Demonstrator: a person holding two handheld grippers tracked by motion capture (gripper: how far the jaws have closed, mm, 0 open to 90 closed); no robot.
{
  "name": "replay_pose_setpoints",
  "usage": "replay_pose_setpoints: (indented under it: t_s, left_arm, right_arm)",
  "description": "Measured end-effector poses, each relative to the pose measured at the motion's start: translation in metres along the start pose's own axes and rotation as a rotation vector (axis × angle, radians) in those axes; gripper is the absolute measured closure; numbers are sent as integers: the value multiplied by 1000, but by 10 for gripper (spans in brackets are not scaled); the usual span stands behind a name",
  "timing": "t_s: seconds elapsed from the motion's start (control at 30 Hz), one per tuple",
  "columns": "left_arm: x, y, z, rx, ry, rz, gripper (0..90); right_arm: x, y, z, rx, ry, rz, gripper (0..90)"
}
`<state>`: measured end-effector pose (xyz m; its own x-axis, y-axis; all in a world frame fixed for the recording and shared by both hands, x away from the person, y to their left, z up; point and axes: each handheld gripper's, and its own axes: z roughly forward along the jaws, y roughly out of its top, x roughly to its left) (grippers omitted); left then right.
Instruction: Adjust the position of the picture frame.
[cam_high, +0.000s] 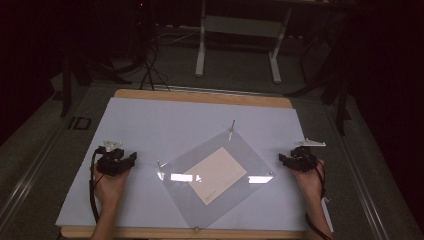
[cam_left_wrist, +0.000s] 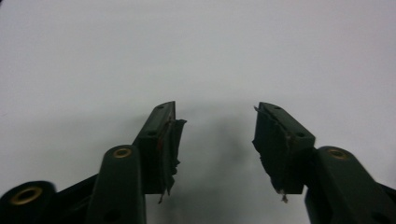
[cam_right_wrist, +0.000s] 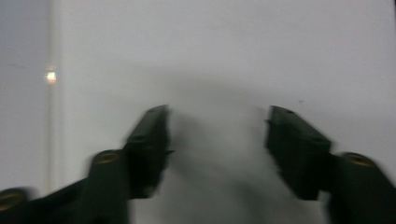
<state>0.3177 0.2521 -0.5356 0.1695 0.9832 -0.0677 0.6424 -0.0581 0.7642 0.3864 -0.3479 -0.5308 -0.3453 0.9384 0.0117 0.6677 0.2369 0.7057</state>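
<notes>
Both hands rest low on the white sheet (cam_high: 150, 125) — left gripper (cam_high: 116, 161) and right gripper (cam_high: 299, 159) pointing forward, jaws spread and empty. Between them, well apart from each, lies the clear panel (cam_high: 215, 175) with its card (cam_high: 217, 175), turned diamond-wise.

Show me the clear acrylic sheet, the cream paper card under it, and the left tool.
clear acrylic sheet (cam_high: 237, 142): high view, bare part near its far corner
cream paper card (cam_high: 217, 172): high view, its middle
left tool (cam_high: 131, 161): high view, between its jaw tips
</notes>
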Motion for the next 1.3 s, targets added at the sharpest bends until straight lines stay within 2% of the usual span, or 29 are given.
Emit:
replay_pose_setpoints:
  t_s: [0.03,0.07,0.17,0.2,0.23,0.3,0.37,0.4,0.47,0.53,0.6,0.63,0.7,0.8,0.83,0.87,0.9,1.0,1.17,1.3]
  left_arm:
    - [0,0,0,0,0,0,492]
    - [-6,-1,-5,-12,-29,35,505]
    - [-10,-3,-9,-22,-46,53,496]
    - [-17,-3,-14,-32,-98,43,496]
    - [-17,-3,-14,-32,-98,43,492]
    - [-25,-1,-18,-41,-105,77,486]
    - [-27,0,-19,-39,-108,86,477]
    - [-32,0,-19,-39,-129,98,475]
    - [-37,0,-20,-32,-146,128,475]
    - [-41,1,-21,-35,-157,147,468]
    - [-42,2,-22,-37,-166,149,459]
    - [-45,1,-23,-41,-186,158,461]
    - [-49,0,-25,-37,-188,171,473]
    - [-51,-1,-26,-33,-185,170,489]
    - [-51,-3,-28,-38,-198,162,487]
    - [-51,-3,-28,-38,-198,162,484]
    - [-51,-3,-29,-43,-204,162,481]
    - [-52,-4,-31,-47,-209,163,473]
    - [-56,-5,-32,-43,-259,184,488]
    - [-62,-4,-32,-41,-274,206,489]
  right_arm:
    - [0,0,-2,-12,3,2,460]
    - [1,0,-4,-28,16,-1,472]
    - [2,1,-5,-38,23,-4,472]
    - [6,3,-9,-57,36,-22,495]
    - [6,3,-9,-57,36,-22,495]
    - [10,5,-11,-66,42,-34,498]
    - [10,6,-12,-73,100,-5,503]
    - [11,7,-13,-81,118,8,512]
    - [13,9,-15,-89,129,3,518]
    - [18,12,-16,-88,125,-18,537]
    - [24,14,-15,-83,125,-51,555]
    - [26,15,-15,-79,127,-67,568]
    - [32,18,-13,-76,136,-99,575]
    - [38,22,-12,-82,159,-127,576]
    - [43,27,-11,-85,177,-151,583]
    - [43,27,-11,-85,177,-151,583]
    - [47,34,-10,-84,186,-177,586]
    - [52,40,-9,-89,194,-191,593]
    - [66,59,-6,-86,227,-249,608]
    - [73,70,-1,-87,240,-266,608]
